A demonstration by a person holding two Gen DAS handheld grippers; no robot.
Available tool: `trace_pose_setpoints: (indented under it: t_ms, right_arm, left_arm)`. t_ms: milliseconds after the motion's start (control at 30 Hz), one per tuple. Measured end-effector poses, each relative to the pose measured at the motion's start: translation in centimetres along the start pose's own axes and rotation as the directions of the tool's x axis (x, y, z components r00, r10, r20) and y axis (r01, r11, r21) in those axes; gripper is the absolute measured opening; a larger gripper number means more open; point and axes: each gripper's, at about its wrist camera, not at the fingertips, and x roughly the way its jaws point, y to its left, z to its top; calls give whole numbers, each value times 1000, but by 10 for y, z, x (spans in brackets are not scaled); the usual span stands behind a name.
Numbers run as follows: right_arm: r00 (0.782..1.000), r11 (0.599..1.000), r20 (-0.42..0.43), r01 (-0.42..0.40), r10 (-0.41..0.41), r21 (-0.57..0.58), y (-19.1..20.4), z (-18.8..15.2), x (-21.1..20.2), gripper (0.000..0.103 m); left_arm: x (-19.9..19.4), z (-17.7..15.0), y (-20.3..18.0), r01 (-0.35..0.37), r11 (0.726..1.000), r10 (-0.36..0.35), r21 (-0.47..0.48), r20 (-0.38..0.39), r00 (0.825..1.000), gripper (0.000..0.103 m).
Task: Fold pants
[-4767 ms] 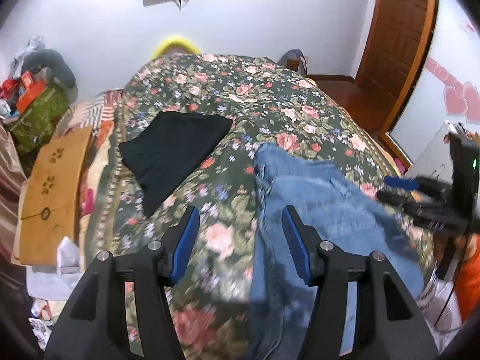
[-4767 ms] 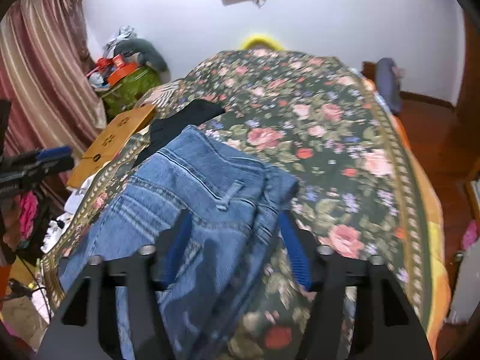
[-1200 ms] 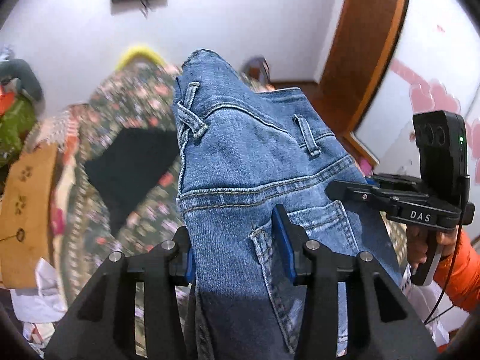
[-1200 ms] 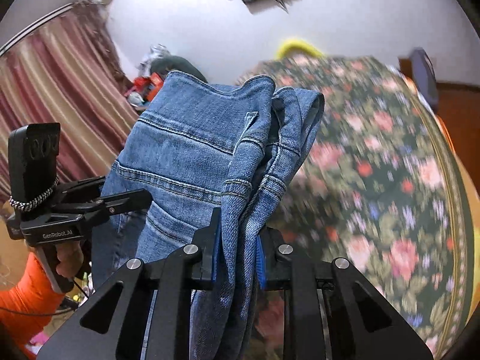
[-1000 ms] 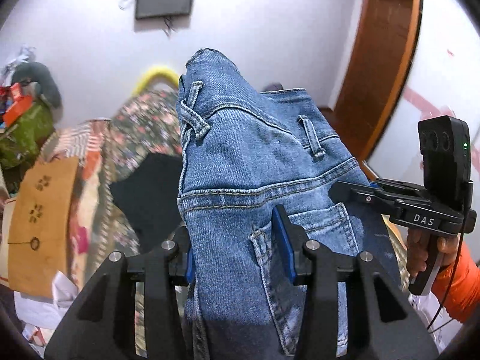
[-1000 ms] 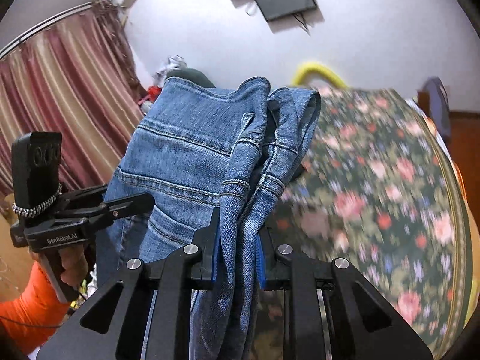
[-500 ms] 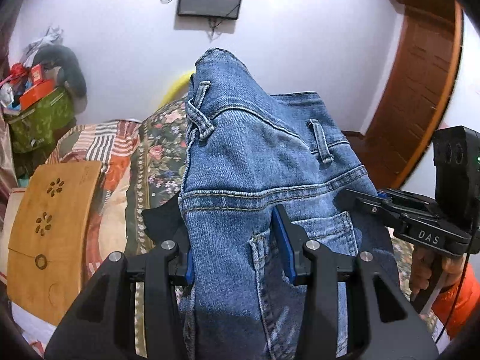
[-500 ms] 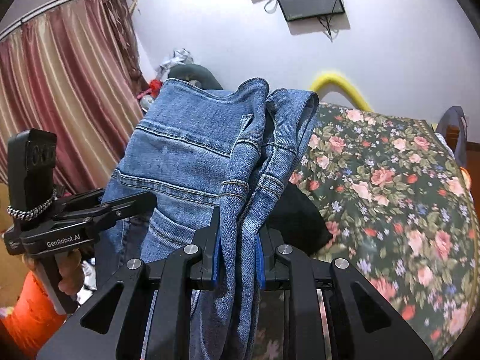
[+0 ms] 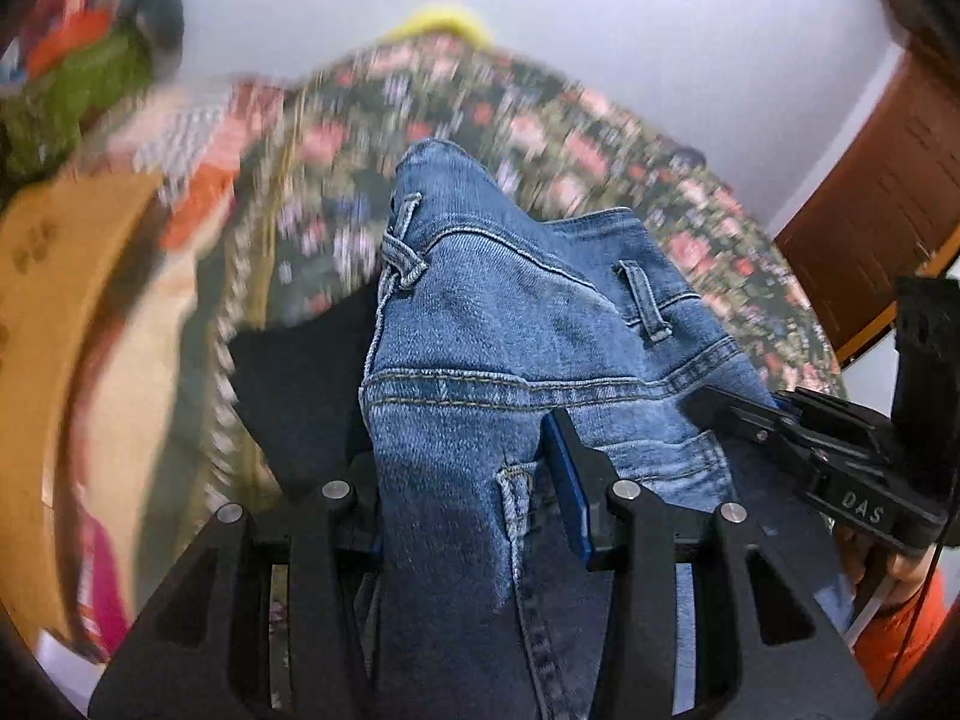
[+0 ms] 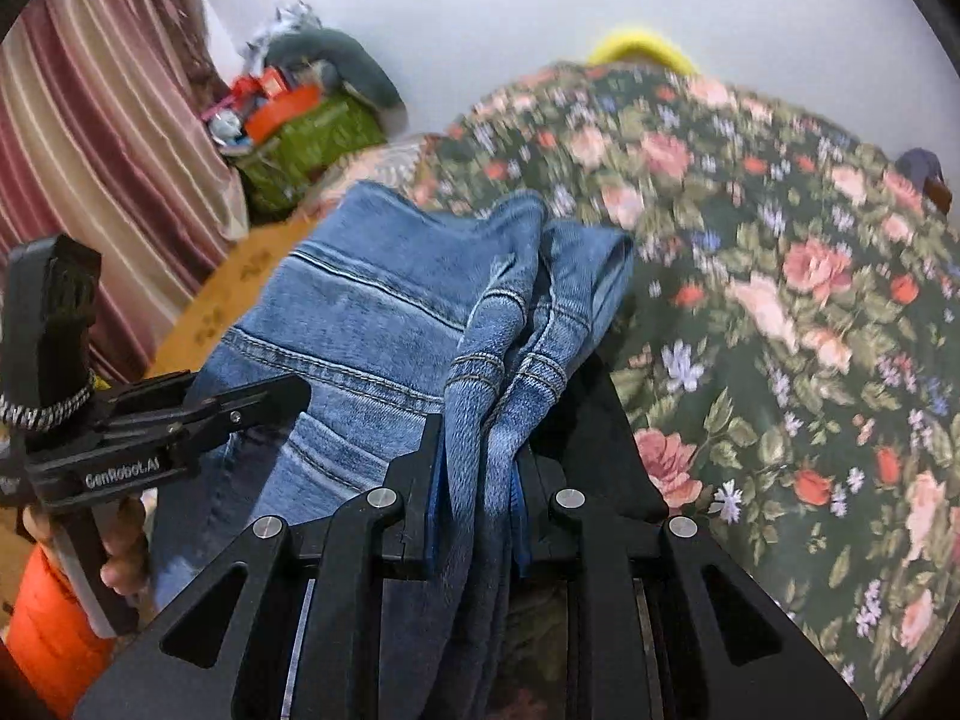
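Observation:
Blue jeans (image 9: 510,372) hang bunched between both grippers, waistband end up, above the floral bed. My left gripper (image 9: 474,504) is shut on a thick fold of the denim below the back pocket seam. My right gripper (image 10: 477,492) is shut on the other gathered edge of the jeans (image 10: 384,324). The right gripper also shows in the left wrist view (image 9: 840,456) at the far right, and the left gripper shows in the right wrist view (image 10: 150,414) at the left, both clamped on the denim.
A bed with a dark floral cover (image 10: 780,276) lies ahead. A folded black garment (image 9: 300,384) lies on it under the jeans. A wooden board (image 9: 42,312) and cluttered bags (image 10: 300,126) stand at the left, a wooden door (image 9: 888,216) at the right.
Both grippers have swung the held jeans forward and down toward the bed. The view has tilted from the wall to the bed cover. Both grips are unchanged.

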Motion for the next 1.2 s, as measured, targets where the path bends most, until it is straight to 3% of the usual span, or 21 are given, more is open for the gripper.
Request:
trace_pose_setpoints:
  t_ms: [67, 133, 300, 467, 633, 767, 900, 1000, 1100, 1200]
  right_arm:
    - [1000, 1000, 17, -2, 2, 6, -1, -7, -3, 22]
    - [1000, 1000, 28, 3, -3, 4, 1, -10, -13, 22]
    - [998, 998, 42, 46, -44, -38, 7, -16, -45, 23]
    - [991, 997, 130, 51, -44, -50, 22, -20, -111, 37]
    - [973, 997, 229, 51, -35, -63, 52, -27, -194, 37]
    - [939, 993, 344, 56, -18, -100, 82, -43, -264, 37]
    - [889, 988, 457, 72, -2, -135, 116, -69, -329, 37]
    - [845, 985, 534, 74, 22, -158, 142, -93, -370, 37]
    - [804, 984, 593, 60, 50, -165, 163, -115, -400, 37]
    - [772, 983, 632, 57, 68, -176, 181, -136, -419, 37]
  left_arm:
    - [9, -5, 5, 10, 999, -11, -38, -29, 1000, 46]
    - [0, -8, 1, -4, 999, 3, -40, -12, 1000, 47]
    - [-27, -11, -8, -104, 995, 104, 3, -15, 994, 47]
    - [-102, -19, -31, -162, 985, 155, 63, 102, 983, 47]
    - [-190, -33, -67, -182, 979, 160, 95, 207, 965, 47]
    - [-266, -59, -104, -218, 966, 162, 136, 335, 928, 47]
    - [-339, -93, -132, -202, 970, 121, 139, 446, 887, 48]
    - [-389, -123, -150, -182, 972, 80, 146, 523, 849, 48]
    - [-436, -158, -166, -177, 972, 50, 154, 600, 798, 48]
    - [-466, -185, -176, -170, 974, 32, 151, 650, 759, 48]
